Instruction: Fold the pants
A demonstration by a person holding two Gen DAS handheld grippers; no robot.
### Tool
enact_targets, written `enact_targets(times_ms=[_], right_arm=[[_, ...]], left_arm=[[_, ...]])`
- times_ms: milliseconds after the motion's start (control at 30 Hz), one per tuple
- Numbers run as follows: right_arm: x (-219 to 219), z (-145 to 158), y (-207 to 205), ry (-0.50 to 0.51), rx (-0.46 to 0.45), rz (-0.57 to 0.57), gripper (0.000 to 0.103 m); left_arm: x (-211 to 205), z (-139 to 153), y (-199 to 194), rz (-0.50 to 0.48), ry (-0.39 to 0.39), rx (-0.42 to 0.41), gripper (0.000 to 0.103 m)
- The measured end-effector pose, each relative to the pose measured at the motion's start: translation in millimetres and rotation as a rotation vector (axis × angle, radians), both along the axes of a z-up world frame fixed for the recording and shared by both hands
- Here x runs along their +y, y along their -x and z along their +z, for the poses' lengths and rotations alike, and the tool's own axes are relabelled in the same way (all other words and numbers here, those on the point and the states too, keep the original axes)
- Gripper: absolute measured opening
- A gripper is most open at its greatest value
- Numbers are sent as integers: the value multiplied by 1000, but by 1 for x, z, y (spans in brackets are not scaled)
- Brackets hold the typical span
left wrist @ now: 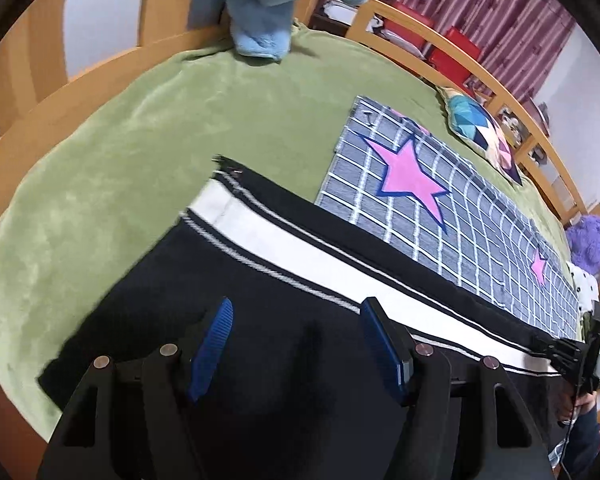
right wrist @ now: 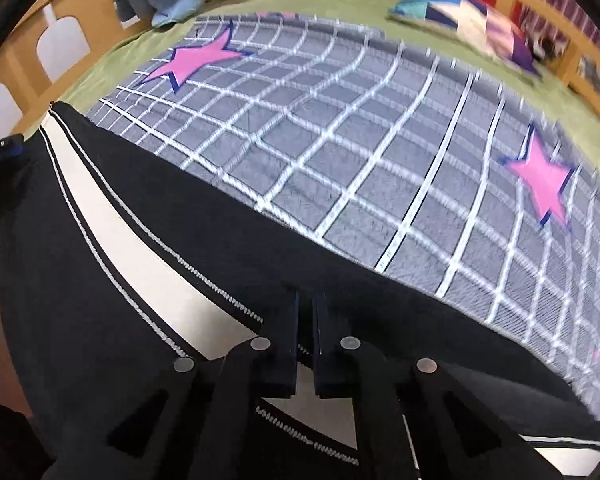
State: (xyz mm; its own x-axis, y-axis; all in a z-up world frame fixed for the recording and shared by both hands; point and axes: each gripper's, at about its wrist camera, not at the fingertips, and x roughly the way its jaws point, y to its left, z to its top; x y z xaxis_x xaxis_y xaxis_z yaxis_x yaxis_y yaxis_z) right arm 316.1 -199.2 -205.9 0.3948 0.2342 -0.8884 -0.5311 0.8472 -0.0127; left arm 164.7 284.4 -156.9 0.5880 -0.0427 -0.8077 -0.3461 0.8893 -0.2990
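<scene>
left hand-held gripper: fingers spread wide, blue pads apart, nothing between them; hung just over the black cloth near one end of the pants.
right hand-held gripper: fingers pressed together, pinching the pants at the white stripe; cloth ran in between the pads.
pants: black, with a broad white side stripe edged by thin white lines; lay stretched lengthwise directly under and ahead of both hand-held grippers, along the near edge of the bed. In the right wrist view the stripe ran from the pinch away to the left, toward the far end.
other gripper seen: right one appeared at the right edge of the left wrist view, at the far end of the stripe; left one was just visible at the left edge of the right wrist view.
grid blanket: grey with white lines and pink stars, touching the far side of the pants, partly under them.
green bed cover: under everything.
patchwork cushion: beyond the blanket, near the wooden rail.
blue plush cloth: far end by the headboard.
purple plush toy: far right, by the rail.
</scene>
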Motion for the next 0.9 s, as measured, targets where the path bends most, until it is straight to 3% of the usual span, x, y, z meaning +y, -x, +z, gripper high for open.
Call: enact_targets(times_ms=[167, 333, 467, 567, 667, 700, 733, 800, 900], right_arm=[[-11, 25, -6, -109, -89, -56, 5], [2, -17, -22, -31, -26, -80, 8], [-3, -1, -13, -37, -39, -113, 24], [-17, 11, 6, -25, -87, -152, 29], [-40, 15, 22, -23, -101, -243, 31], [-51, 17, 29, -46, -97, -280, 31], [-60, 17, 33, -62, -95, -314, 31], [-78, 16, 45, -79, -93, -392, 31], [-98, 16, 59, -84, -110, -468, 31]], left_arm=[[11, 3, 0, 23, -30, -6, 64], [18, 6, -17, 33, -65, -30, 64], [26, 6, -42, 54, -101, -31, 64], [34, 2, -68, 87, -204, -3, 64], [40, -12, -90, 71, -205, 37, 62], [40, -20, -99, 39, -182, 69, 52], [36, -26, -106, 20, -206, 99, 25], [31, -24, -107, 1, -294, 85, 21], [52, -7, -96, 46, -219, -21, 20]])
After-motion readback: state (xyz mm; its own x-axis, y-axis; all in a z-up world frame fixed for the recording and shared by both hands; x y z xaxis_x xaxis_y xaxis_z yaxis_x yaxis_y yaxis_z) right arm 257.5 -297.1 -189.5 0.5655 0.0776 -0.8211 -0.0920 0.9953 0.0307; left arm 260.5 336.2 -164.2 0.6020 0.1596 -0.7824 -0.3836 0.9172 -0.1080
